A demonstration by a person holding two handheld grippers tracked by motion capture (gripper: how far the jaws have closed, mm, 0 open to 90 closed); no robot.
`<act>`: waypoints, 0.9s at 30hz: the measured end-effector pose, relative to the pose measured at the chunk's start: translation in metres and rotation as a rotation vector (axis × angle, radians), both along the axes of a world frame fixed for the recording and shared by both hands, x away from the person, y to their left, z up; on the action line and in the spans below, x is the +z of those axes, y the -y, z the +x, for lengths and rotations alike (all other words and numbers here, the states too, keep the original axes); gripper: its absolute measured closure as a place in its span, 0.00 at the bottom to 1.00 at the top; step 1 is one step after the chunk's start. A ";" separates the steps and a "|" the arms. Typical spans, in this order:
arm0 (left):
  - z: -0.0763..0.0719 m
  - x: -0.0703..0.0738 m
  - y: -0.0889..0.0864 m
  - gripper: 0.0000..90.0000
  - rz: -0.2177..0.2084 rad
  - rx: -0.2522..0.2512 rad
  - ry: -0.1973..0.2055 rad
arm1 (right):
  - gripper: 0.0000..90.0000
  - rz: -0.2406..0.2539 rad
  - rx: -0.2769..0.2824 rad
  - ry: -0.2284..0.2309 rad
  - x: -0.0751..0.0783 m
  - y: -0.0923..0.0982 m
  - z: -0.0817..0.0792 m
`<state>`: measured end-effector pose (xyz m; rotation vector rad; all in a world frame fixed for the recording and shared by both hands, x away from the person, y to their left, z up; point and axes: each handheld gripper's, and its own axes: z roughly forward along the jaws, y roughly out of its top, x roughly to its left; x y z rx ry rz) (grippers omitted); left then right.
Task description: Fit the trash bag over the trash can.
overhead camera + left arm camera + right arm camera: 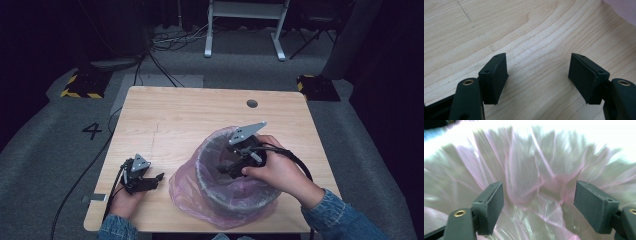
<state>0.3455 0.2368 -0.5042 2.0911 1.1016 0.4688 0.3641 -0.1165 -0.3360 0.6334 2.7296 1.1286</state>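
A round grey bin (206, 192) lined with a thin pink plastic bag (186, 186) stands at the front right of the wooden table (190, 115). My right gripper (222, 169) reaches into the bin's mouth from the right and is open. In the right gripper view the jaws (539, 202) stand wide apart with nothing between them, and the crumpled pink bag (529, 170) lining the inner wall lies beyond, blurred. My left gripper (159, 177) rests low at the table's front left, apart from the bag. It is open (537, 75) over bare wood, with a corner of the bag (624, 7) at the upper right.
A small round hole (252, 103) sits near the table's far edge. On the floor beyond are a white frame's legs (245, 30), loose cables (165, 40) and two yellow-and-black striped blocks (82, 85) (317, 86). A cable trails off the table's left front corner.
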 end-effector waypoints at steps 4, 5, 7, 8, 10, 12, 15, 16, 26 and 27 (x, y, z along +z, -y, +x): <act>0.000 0.000 0.000 0.35 0.001 0.001 0.000 | 0.29 0.097 0.011 0.038 0.017 0.008 -0.005; 0.000 0.000 0.000 0.35 0.001 0.001 0.000 | 0.29 0.110 0.012 0.045 0.020 0.009 -0.006; 0.000 0.000 0.000 0.35 0.002 0.000 0.001 | 0.29 0.132 0.020 0.063 0.024 0.009 -0.008; 0.000 0.000 0.000 0.35 0.001 0.001 0.001 | 0.29 0.145 0.023 0.071 0.024 0.008 -0.010; 0.000 0.000 0.000 0.35 0.002 0.000 0.000 | 0.31 0.153 0.019 0.076 0.022 0.004 -0.012; 0.000 0.000 0.000 0.35 0.001 0.001 0.000 | 0.38 0.126 0.002 0.072 0.016 -0.002 -0.012; 0.000 0.000 0.000 0.35 0.001 0.001 0.000 | 0.53 0.074 -0.023 0.056 0.006 -0.009 -0.007; 0.000 0.000 0.000 0.35 0.000 0.001 0.000 | 0.60 0.048 -0.022 0.046 0.001 -0.013 -0.004; 0.000 0.000 0.000 0.35 0.001 0.000 0.000 | 1.00 -0.003 0.040 0.010 -0.010 -0.034 0.005; 0.000 0.000 0.000 0.35 0.001 0.001 0.000 | 1.00 -0.014 0.044 0.008 -0.011 -0.035 0.005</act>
